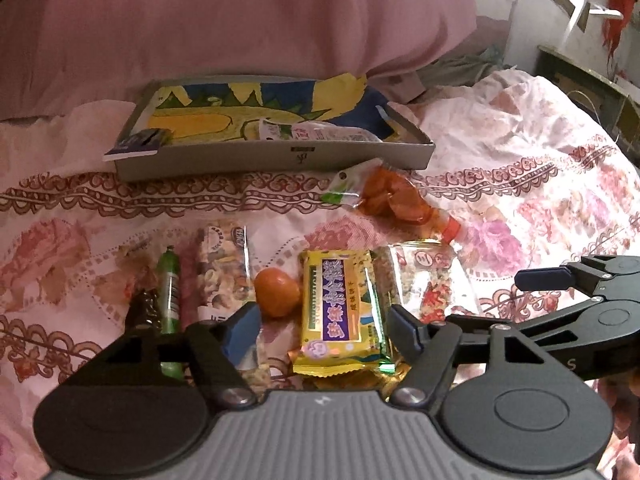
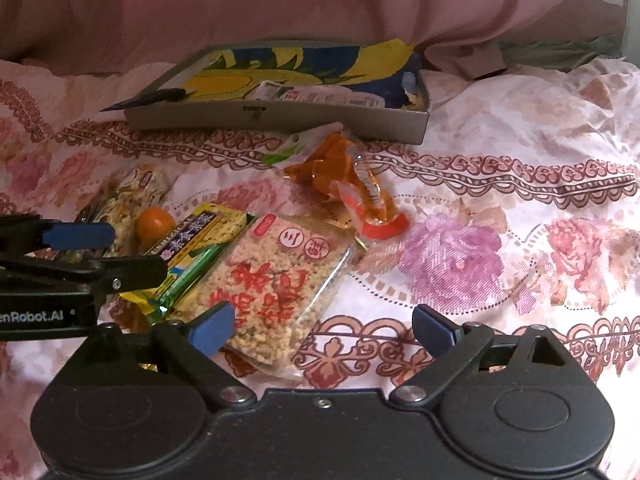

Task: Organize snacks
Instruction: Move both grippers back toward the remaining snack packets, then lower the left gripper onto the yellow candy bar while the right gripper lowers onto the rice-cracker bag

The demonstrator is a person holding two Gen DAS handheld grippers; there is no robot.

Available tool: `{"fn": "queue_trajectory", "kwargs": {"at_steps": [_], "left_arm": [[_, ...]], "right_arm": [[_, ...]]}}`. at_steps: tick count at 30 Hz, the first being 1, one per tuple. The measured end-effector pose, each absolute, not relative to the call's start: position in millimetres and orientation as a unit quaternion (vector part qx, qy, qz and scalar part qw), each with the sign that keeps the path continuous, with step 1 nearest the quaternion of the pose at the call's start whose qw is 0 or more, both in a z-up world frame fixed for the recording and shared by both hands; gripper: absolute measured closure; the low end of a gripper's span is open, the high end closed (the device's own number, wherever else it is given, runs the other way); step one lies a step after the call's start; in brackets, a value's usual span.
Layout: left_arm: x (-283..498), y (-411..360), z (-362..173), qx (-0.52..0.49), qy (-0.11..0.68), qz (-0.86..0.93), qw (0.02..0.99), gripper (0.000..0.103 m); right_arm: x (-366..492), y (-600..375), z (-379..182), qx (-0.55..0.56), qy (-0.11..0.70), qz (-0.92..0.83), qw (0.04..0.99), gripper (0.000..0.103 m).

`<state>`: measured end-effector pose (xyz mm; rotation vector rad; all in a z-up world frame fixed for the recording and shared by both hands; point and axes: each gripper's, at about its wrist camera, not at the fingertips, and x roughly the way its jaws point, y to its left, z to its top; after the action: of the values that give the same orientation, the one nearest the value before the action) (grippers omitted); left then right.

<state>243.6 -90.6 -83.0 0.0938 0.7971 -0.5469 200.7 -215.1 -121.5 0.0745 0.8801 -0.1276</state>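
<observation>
Snacks lie on a floral bedsheet in front of a shallow grey box with a yellow and blue lining; a white packet lies inside it. My left gripper is open around a yellow biscuit pack. My right gripper is open, low over a clear pack of crumbly rice snack. An orange fruit, a nut bar, a green tube and an orange snack bag lie nearby.
A dark card rests on the box's left corner. A large pink pillow lies behind the box. The right gripper shows at the right of the left wrist view. Bare sheet lies right of the snacks.
</observation>
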Motion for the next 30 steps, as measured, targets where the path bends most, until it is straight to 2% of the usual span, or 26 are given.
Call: {"fn": "queue_trajectory", "kwargs": {"at_steps": [4, 15, 23, 30], "left_arm": [[244.9, -88.6, -82.4, 0.043, 0.383, -0.258, 0.886, 0.034], [244.9, -86.9, -82.5, 0.051, 0.377, -0.261, 0.887, 0.037], [236.8, -98.3, -84.9, 0.116, 0.365, -0.27, 0.884, 0.037], [239.9, -96.2, -89.8, 0.089, 0.391, -0.29, 0.869, 0.038]], "right_arm": [[199.9, -212.0, -122.3, 0.034, 0.432, -0.046, 0.9, 0.013], [200.0, -214.2, -120.1, -0.021, 0.437, -0.072, 0.897, 0.013], [210.1, -236.9, -108.3, 0.091, 0.425, -0.057, 0.899, 0.013], [239.3, -236.8, -116.5, 0.144, 0.445, -0.058, 0.882, 0.012]]}}
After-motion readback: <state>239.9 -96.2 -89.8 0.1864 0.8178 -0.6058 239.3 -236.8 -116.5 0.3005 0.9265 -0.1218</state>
